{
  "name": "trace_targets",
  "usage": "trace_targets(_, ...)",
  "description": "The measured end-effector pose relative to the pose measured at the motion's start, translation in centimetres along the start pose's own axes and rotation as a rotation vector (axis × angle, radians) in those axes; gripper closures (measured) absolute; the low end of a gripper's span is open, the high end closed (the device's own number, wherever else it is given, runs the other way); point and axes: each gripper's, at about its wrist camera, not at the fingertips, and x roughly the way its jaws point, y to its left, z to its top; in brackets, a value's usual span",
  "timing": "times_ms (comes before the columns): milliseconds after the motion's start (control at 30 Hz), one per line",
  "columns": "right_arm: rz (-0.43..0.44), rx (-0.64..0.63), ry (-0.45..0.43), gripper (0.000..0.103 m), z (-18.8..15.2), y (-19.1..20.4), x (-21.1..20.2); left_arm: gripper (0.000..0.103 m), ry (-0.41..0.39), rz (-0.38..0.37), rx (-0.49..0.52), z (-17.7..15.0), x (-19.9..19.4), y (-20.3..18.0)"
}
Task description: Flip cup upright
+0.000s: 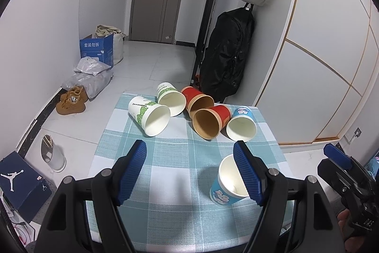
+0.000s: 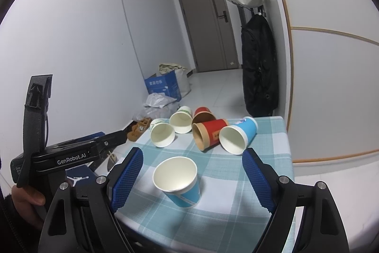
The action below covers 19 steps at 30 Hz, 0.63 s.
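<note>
A blue paper cup (image 2: 180, 181) stands upright near the front of the checked tablecloth (image 2: 220, 212); it also shows in the left wrist view (image 1: 225, 184), partly behind my left gripper's right finger. Several cups lie on their sides at the far end: two white-green cups (image 1: 151, 117) (image 1: 171, 98), two red cups (image 1: 209, 121) (image 1: 197, 97) and another blue cup (image 1: 241, 123). My left gripper (image 1: 189, 170) is open and empty above the cloth. My right gripper (image 2: 191, 181) is open around the upright cup without touching it.
The small table stands in a hallway. Shoes (image 1: 72, 100), bags and a blue box (image 1: 96, 49) lie on the floor at left. A black backpack (image 1: 227, 56) hangs by the wall beyond the table. A shoe box (image 1: 19, 181) sits at lower left.
</note>
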Motion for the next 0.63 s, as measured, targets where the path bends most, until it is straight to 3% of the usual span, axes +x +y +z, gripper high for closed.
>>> trace_targets(633,0.000,0.006,0.000,0.017,-0.08,-0.15,-0.05,0.031,-0.023,-0.013,-0.006,-0.11,-0.30,0.03)
